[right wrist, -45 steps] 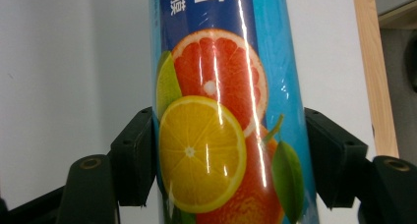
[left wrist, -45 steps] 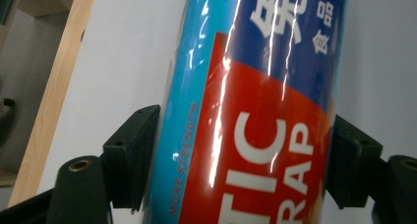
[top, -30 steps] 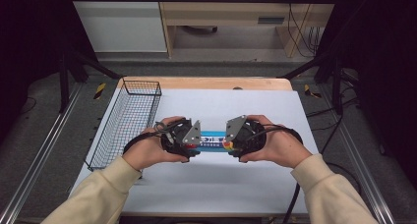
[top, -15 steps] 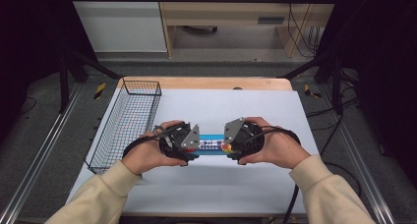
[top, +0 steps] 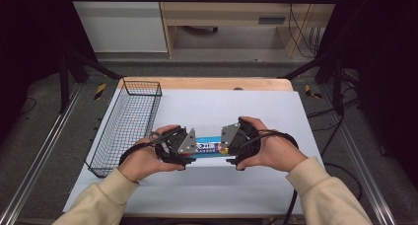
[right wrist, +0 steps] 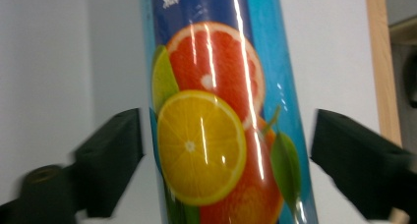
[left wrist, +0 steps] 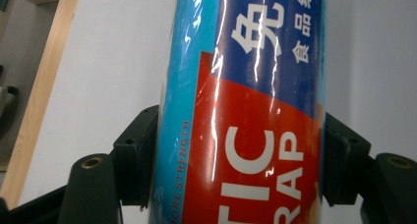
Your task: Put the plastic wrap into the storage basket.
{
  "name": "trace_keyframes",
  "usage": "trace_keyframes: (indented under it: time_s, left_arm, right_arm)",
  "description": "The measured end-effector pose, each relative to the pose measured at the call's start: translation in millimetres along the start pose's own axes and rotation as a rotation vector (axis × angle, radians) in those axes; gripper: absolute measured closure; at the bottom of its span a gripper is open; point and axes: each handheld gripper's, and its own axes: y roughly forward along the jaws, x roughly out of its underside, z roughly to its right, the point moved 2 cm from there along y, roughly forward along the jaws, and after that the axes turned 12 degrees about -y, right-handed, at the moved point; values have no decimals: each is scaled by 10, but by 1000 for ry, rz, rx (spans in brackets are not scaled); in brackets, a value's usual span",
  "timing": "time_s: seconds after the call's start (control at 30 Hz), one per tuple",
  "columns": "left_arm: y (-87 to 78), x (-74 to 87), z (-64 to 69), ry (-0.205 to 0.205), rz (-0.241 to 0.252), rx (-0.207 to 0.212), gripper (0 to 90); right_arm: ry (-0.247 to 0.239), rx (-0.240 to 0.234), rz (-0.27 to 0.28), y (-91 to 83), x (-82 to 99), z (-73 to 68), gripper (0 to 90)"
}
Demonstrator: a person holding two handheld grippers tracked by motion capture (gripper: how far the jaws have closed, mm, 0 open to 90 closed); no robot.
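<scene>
From the high view, we are seeing a person's two hands coming in from the bottom, each holding tongs over a white tabletop (top: 256, 111). The left tongs (top: 193, 145) and the right tongs (top: 223, 142) are facing each other across a blue roll of plastic wrap (top: 208, 147), which is lying flat on the tabletop between them, one end at each tool. A wire basket (top: 129, 124) is sitting along the tabletop's left edge, just beside the left hand (top: 143, 161). The right hand (top: 268, 148) is resting near the middle of the tabletop.

In the left gripper view, the roll (left wrist: 246, 111) is running up between the left tongs (left wrist: 238, 165) (its red label with white lettering is facing the camera). Both black jaws are pressing against its sides, so these tongs are clamped on the roll.

In the right gripper view, the roll's other end (right wrist: 221, 111), printed with citrus fruit, is lying between the right tongs (right wrist: 228, 150). Here the jaws are standing apart, with white tabletop showing on each side of the roll.
</scene>
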Motion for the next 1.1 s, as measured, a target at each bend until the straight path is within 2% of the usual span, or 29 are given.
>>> trace_keyframes:
  time_s: [0.07, 0.13, 0.2, 0.37, 0.5, 0.57, 0.6, 0.63, 0.73, 0.77, 0.83, 0.97, 1.1]
  left_arm:
    - [6, 27, 2, -4, -3, 0, 302]
    - [14, 44, 2, -8, -9, 5, 303]
    - [17, 56, 0, -1, -21, -1, 303]
    - [8, 85, -26, -25, -7, -1, 304]
    - [-46, 99, -58, -40, -5, -14, 304]
    - [-84, 112, -75, -45, 1, -24, 304]
    - [-99, 116, -79, -55, 4, -23, 305]
    - [-124, 123, -87, -59, 7, -29, 305]
    - [-197, 137, -100, -79, 17, -47, 305]
    - [-235, 146, -107, -87, 23, -52, 305]
    - [-295, 161, -113, -101, 32, -61, 306]
    - [-421, 190, -130, -111, 31, -83, 306]
    - [-492, 238, -163, -138, 43, -88, 306]
  right_arm:
    - [-7, 40, 16, -59, 19, -24, 83]
    - [4, 99, 5, -123, 94, -28, 47]
    - [21, 121, 8, -170, 163, -28, 52]
    - [54, 176, 28, -355, 420, -99, 60]
    - [105, 206, 23, -465, 638, -174, 57]
    - [144, 227, 23, -501, 766, -210, 56]
    - [185, 240, 25, -508, 841, -239, 55]
    - [198, 252, 27, -506, 886, -252, 56]
    - [300, 298, 27, -431, 1013, -307, 74]
    - [322, 309, 21, -396, 1033, -318, 82]
    - [381, 368, 30, -279, 1055, -361, 110]
    - [478, 410, 23, -54, 1016, -397, 113]
    - [596, 486, 24, 147, 950, -365, 116]
